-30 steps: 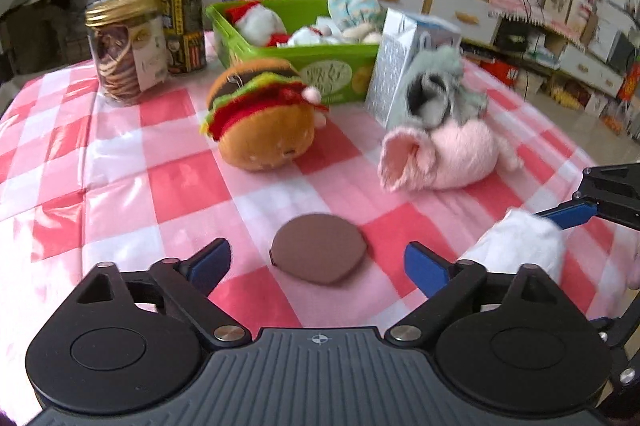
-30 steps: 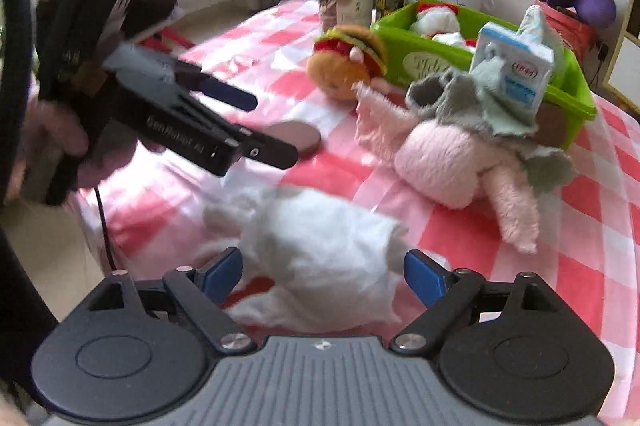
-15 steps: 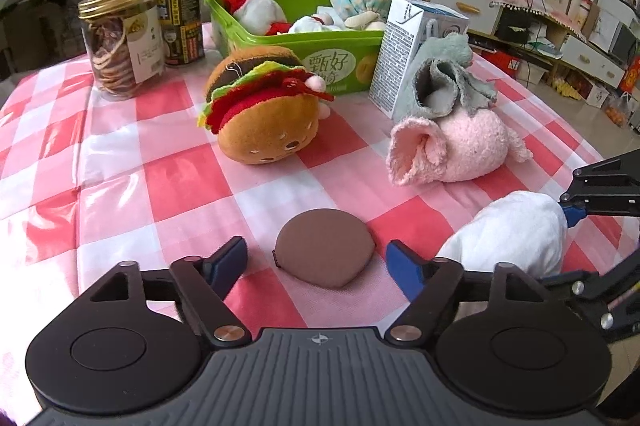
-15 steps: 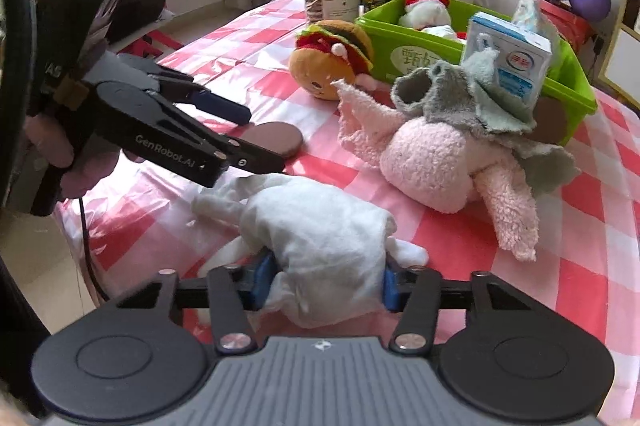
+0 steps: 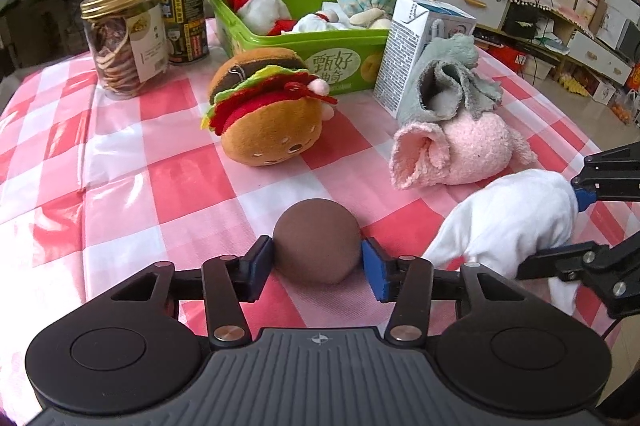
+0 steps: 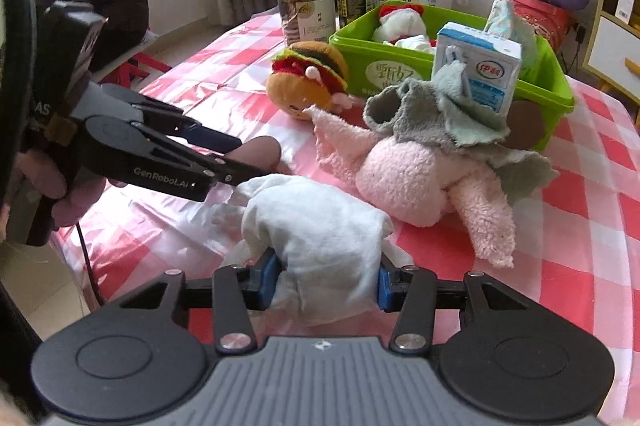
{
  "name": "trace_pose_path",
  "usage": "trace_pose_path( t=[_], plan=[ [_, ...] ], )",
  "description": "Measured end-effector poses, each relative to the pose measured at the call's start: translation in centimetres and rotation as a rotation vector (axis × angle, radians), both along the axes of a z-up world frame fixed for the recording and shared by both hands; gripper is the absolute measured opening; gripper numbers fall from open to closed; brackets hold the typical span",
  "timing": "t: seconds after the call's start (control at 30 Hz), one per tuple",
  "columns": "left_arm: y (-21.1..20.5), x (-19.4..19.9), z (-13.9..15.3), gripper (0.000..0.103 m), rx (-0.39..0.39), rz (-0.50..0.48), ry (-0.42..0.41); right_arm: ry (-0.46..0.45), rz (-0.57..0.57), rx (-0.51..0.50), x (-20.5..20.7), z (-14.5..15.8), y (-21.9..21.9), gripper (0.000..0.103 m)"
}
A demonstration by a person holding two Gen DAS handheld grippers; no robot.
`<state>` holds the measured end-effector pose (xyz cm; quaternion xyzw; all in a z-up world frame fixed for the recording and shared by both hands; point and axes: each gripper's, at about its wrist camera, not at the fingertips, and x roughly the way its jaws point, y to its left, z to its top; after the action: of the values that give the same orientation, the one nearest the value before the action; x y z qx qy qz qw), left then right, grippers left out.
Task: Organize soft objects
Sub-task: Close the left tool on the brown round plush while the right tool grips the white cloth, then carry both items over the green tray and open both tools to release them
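Observation:
My left gripper (image 5: 317,266) is shut on a flat brown round pad (image 5: 316,240), now tilted up off the checked cloth. My right gripper (image 6: 324,278) is shut on a white soft cloth toy (image 6: 316,230), which also shows at the right of the left wrist view (image 5: 508,222). A burger plush (image 5: 264,114) lies mid-table. A pink fluffy toy (image 5: 460,154) with a grey cloth (image 5: 448,86) on it lies to its right. A green bin (image 5: 348,44) behind holds several soft toys.
A milk carton (image 5: 416,42) stands by the bin. A cookie jar (image 5: 124,42) and a tin can (image 5: 182,14) stand at the back left. A second brown pad (image 6: 524,126) leans on the bin. The table edge is close on the right.
My left gripper moved forward and closed on the brown pad, tipping it up. My right gripper closed on the white toy.

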<state>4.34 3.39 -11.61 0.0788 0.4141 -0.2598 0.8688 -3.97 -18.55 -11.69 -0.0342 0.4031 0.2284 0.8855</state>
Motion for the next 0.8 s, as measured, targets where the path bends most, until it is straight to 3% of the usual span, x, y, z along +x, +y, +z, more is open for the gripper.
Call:
trace_pose_path(
  t=[0.8],
  plan=[
    [1.8,1.0,6.8,0.048,-0.158,0.195,-0.081,-0.143,-0.252,0.203,3.3,7.9,-2.9,0.029]
  ],
)
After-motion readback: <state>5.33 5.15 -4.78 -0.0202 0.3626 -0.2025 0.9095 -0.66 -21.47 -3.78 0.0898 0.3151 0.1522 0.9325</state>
